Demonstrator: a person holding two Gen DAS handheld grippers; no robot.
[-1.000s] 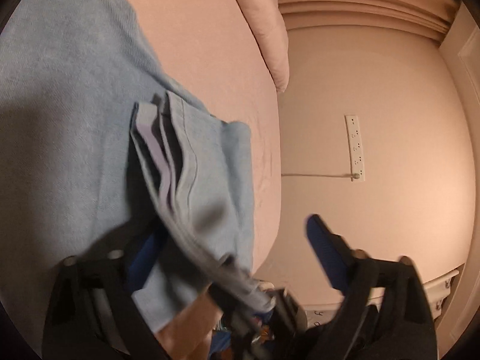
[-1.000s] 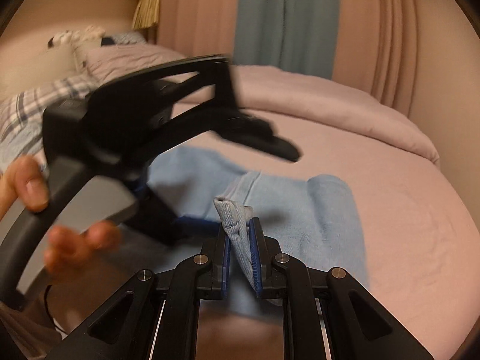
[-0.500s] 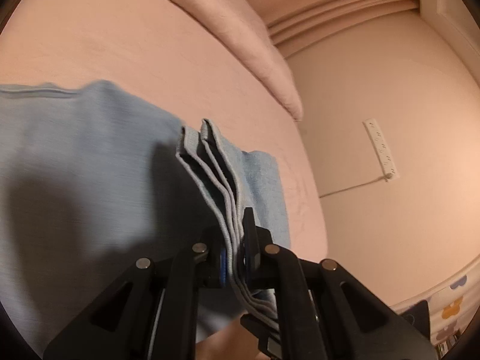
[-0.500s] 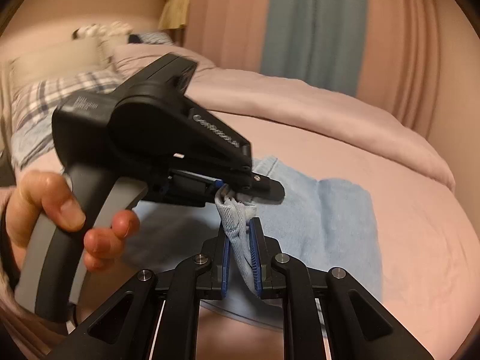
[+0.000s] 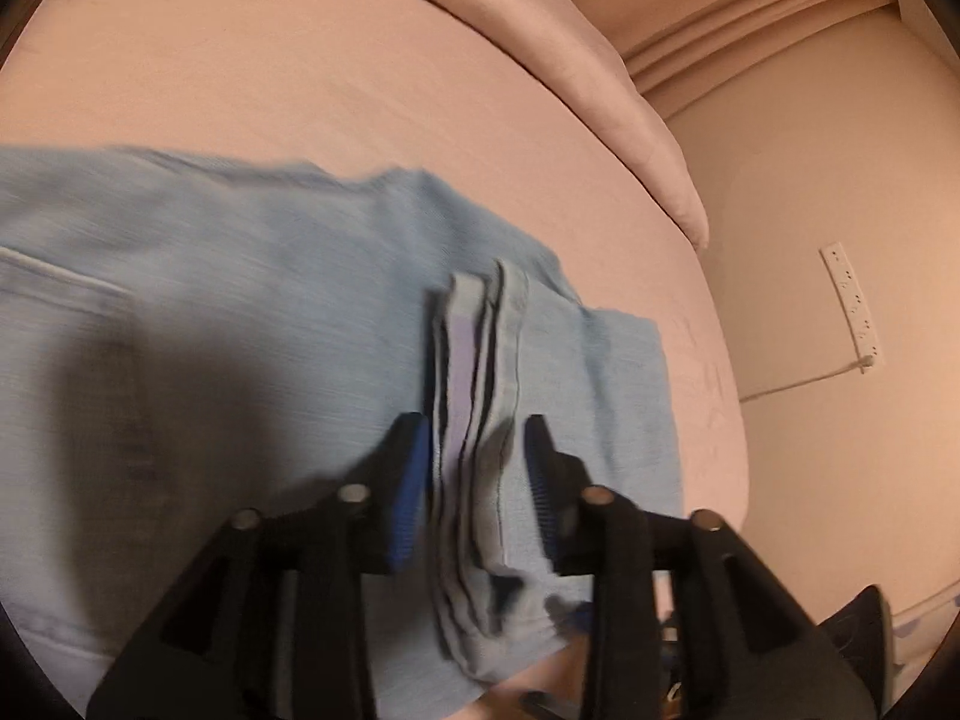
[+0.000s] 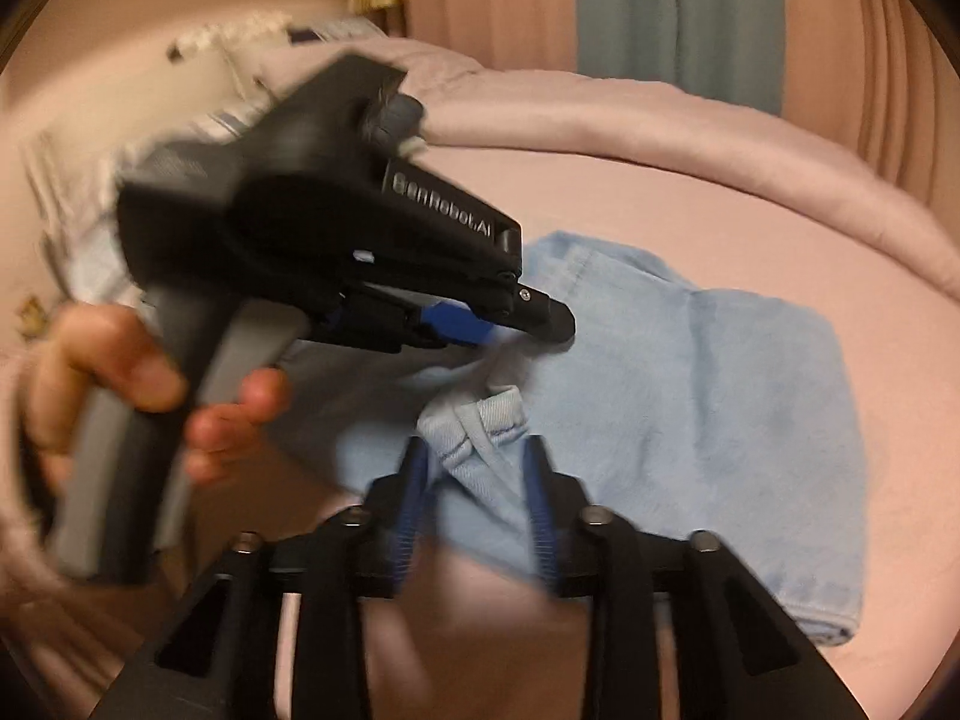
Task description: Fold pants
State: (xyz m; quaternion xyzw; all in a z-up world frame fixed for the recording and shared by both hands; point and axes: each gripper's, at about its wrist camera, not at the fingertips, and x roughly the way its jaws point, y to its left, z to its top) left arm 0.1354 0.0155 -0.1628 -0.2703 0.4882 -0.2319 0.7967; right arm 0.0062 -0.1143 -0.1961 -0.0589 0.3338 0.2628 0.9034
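The light blue pants [image 5: 252,312] lie folded on the pink bed, and show in the right wrist view [image 6: 708,396] too. My left gripper [image 5: 477,438] is open, its blue-padded fingers either side of the stacked hem layers [image 5: 480,360], not pinching them. My right gripper [image 6: 474,450] is open too, with the bunched hem corner [image 6: 480,426] loose between its fingers. The left gripper's black body [image 6: 336,240], held by a hand, hovers just above the pants in the right wrist view.
The pink bed sheet [image 5: 300,60] spreads around the pants, with a rolled pink duvet [image 6: 660,120] along its far side. The bed edge drops to a floor with a white power strip [image 5: 852,306]. Pillows and a plaid cloth [image 6: 90,210] lie at the left.
Both grippers were shut on the hem layers half a second ago. Both have opened and let the fabric go, and the hem has sunk towards the pants.
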